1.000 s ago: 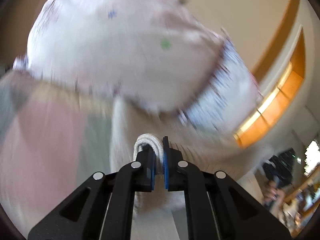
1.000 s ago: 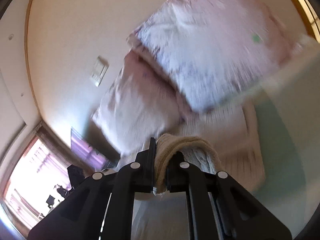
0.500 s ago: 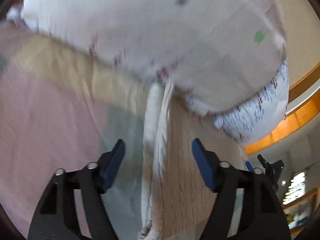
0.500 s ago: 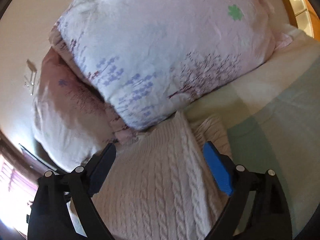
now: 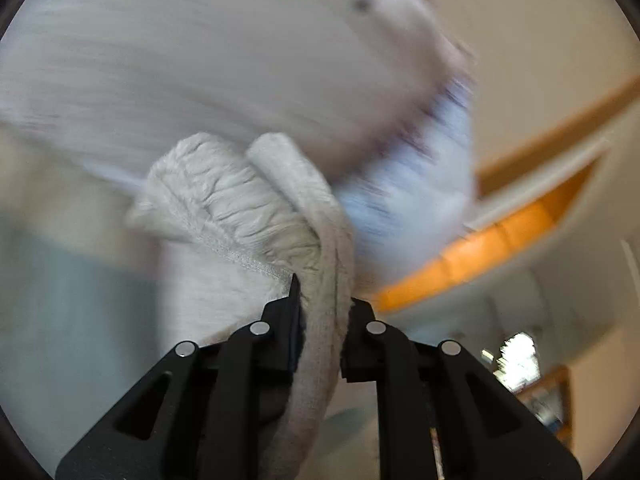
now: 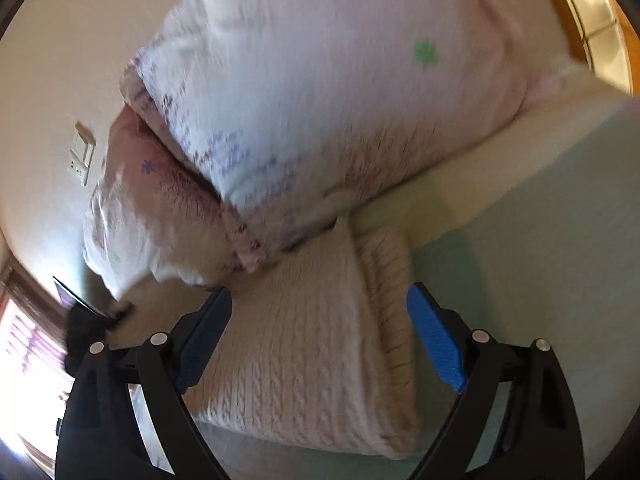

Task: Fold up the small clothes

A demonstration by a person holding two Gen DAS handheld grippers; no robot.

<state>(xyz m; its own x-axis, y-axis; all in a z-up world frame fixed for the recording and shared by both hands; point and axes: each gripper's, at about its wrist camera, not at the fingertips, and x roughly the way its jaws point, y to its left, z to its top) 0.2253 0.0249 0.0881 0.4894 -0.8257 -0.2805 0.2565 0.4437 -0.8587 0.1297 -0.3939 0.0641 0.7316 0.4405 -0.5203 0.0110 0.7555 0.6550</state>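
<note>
Your left gripper [image 5: 320,320] is clamped on a bunched edge of the cream knit sweater [image 5: 256,216]. Your right gripper [image 6: 320,340] is spread wide, holding nothing, above the sweater's folded body, which lies on the bed [image 6: 540,240] against the floral pillow [image 6: 340,80].

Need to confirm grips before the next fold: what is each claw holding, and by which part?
Left claw pinches the cream knit garment by a bunched edge. Right claw is open, holding nothing, over the knit.
</note>
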